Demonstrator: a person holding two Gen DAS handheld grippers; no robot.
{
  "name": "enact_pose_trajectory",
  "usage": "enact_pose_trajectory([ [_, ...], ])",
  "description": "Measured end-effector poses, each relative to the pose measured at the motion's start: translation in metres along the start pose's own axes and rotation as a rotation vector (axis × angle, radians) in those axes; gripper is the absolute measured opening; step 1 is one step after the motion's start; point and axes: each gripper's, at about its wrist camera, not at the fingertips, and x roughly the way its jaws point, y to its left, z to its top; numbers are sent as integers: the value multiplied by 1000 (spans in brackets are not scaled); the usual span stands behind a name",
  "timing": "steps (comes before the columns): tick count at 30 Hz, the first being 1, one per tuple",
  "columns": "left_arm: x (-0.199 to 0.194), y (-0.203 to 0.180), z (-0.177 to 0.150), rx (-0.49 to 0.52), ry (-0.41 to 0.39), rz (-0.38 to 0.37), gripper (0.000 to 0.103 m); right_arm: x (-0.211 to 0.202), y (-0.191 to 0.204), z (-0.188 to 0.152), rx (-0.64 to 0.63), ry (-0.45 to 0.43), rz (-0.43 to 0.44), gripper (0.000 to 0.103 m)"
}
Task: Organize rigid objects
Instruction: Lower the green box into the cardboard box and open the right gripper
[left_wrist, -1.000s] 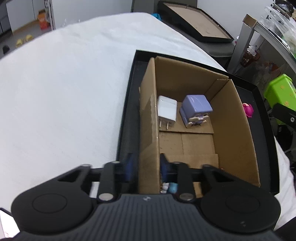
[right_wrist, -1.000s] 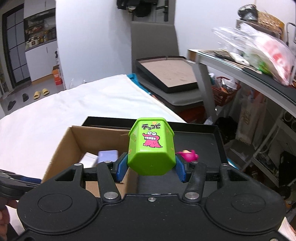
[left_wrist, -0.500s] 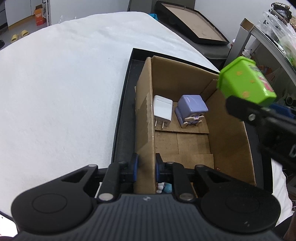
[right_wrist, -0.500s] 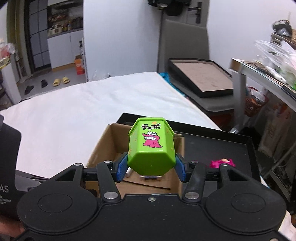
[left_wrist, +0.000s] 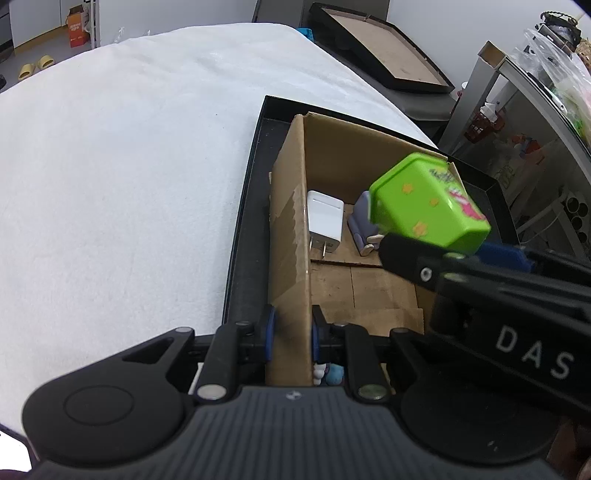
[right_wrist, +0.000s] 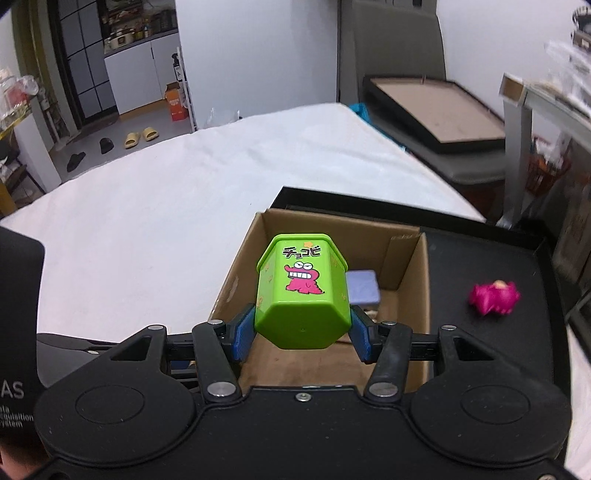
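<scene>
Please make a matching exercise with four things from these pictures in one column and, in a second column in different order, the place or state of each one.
Things
1. green container
2. white charger
3. pink toy
4. cardboard box

Places or states
A. lying on the black tray, outside the box
B. its side wall pinched by the left gripper
C. held above the box by the right gripper
D. lying on the box floor, beside the purple object

Pairs: 1-C, 2-D, 3-A, 4-B
</scene>
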Motion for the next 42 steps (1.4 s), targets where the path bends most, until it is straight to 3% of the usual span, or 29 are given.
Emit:
enact_pose_trajectory([
  [20, 0, -2, -1, 18, -8, 14, 17, 45, -31, -15, 296, 152, 145, 48],
  [25, 0, -7, -1, 40, -11, 39, 17, 34, -40, -15, 311, 117, 175, 49],
  [42, -9, -38, 8, 133, -12, 189, 20, -15, -88, -19, 219, -34, 119, 49],
])
